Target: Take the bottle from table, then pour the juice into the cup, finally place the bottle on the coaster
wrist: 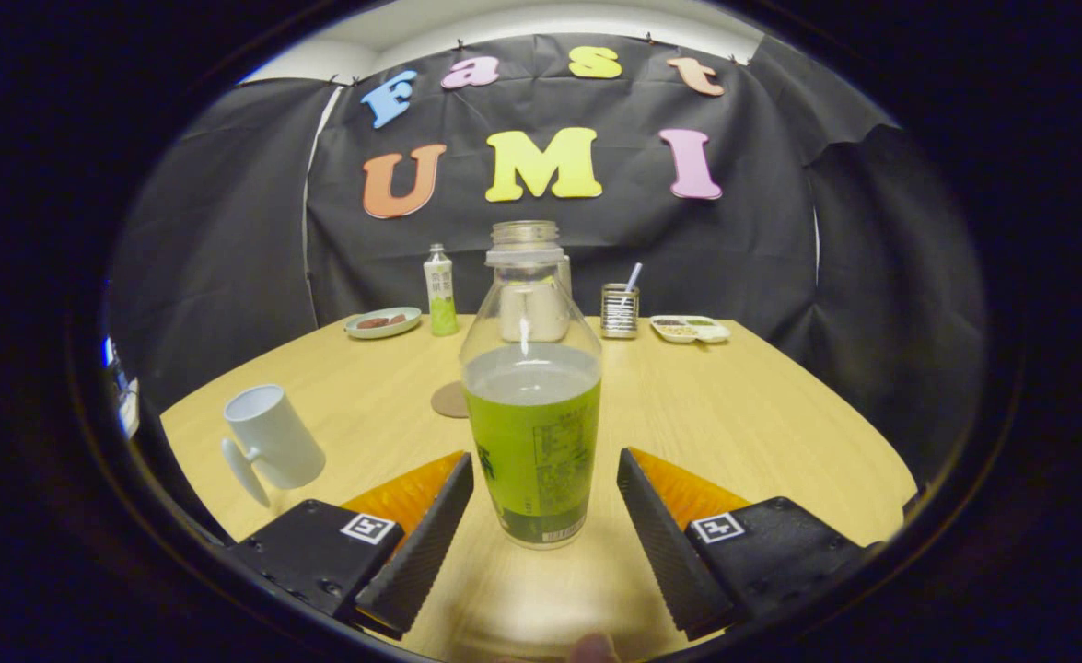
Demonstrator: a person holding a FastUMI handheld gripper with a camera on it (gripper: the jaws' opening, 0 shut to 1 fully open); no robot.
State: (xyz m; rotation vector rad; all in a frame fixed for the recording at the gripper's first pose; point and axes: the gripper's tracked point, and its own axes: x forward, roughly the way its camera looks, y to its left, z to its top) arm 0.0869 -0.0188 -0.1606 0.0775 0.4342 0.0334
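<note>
Tongs (541,516) gape wide, gripping nothing, the uncapped bottle (531,414) upright on the counter (734,405) between the fingers, touching neither. Squeeze off-centre and it could tip, slopping juice. The count: one cup (273,442), one coaster (450,401) behind the bottle, one small bottle (440,290) far back, two dishes.

The gripper (541,516) sits low and level — fingers (416,552) spread wide apart, ribbed pads facing inward, gripping nothing.

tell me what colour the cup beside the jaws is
White, clearest in the gripper view: the cup stands on the wooden table, off to the side of the open jaws.
</note>
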